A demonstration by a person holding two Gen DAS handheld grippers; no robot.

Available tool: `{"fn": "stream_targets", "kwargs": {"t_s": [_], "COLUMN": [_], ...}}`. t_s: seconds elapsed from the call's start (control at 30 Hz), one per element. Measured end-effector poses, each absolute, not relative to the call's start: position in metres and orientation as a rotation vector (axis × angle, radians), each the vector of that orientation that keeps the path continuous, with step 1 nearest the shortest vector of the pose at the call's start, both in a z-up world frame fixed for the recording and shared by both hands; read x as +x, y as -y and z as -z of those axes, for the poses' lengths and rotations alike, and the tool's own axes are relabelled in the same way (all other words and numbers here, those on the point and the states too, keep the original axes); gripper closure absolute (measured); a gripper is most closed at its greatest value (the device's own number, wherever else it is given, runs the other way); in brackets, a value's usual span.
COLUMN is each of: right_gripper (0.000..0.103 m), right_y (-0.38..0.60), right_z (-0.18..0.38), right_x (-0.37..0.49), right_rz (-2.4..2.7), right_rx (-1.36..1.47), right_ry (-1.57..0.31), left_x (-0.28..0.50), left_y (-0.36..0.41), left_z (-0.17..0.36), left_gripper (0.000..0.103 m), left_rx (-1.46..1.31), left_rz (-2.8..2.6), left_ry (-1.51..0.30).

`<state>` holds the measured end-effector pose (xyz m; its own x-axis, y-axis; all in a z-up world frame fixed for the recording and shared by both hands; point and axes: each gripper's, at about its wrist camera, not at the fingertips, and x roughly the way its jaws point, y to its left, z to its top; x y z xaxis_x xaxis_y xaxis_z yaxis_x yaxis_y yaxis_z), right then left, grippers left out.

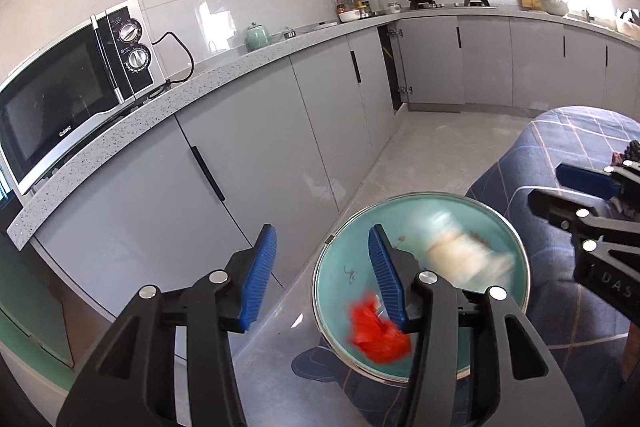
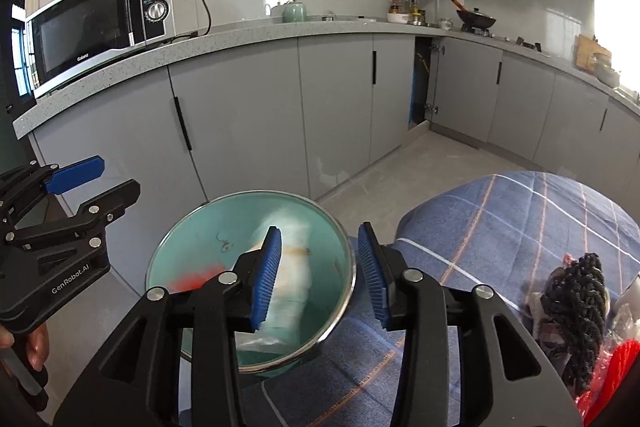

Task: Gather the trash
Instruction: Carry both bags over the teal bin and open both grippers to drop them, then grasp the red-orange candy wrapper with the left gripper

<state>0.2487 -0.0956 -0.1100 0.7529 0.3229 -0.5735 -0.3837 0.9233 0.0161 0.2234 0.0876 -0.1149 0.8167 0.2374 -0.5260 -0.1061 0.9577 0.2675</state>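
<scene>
Both tools hung over the teal bin point(image 1: 336, 283) beside the cloth-covered bench point(image 2: 500, 227). Left tool point(image 1: 324, 277) and right tool point(image 2: 318, 275) gaped empty, so I'd guess the red wrapper point(image 1: 378, 333) and blurry white wad point(image 2: 290, 275) were dropping in. 2 down.

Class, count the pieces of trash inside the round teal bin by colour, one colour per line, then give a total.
Red pieces: 1
White pieces: 1
Total in the bin: 2
</scene>
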Motion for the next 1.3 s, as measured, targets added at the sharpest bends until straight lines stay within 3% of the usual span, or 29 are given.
{"fn": "stream_targets", "kwargs": {"t_s": [0.17, 0.43, 0.57, 1.3], "right_gripper": [0.057, 0.050, 0.046, 0.034], "right_y": [0.105, 0.138, 0.165, 0.358], "right_z": [0.107, 0.090, 0.080, 0.102], "right_x": [0.242, 0.214, 0.193, 0.061], "right_rz": [-0.361, -0.275, -0.214, 0.241], "right_rx": [-0.086, -0.072, -0.068, -0.004], "right_ry": [-0.608, -0.578, -0.553, -0.585], "left_x": [0.222, 0.211, 0.201, 0.159], "left_y": [-0.091, -0.069, -0.043, 0.131], "left_z": [0.116, 0.115, 0.113, 0.139], "left_gripper": [0.044, 0.040, 0.031, 0.030], "left_rx": [0.222, 0.243, 0.266, 0.380], "left_rz": [-0.200, -0.164, -0.127, 0.180], "left_ry": [-0.590, -0.580, -0.564, -0.566]}}
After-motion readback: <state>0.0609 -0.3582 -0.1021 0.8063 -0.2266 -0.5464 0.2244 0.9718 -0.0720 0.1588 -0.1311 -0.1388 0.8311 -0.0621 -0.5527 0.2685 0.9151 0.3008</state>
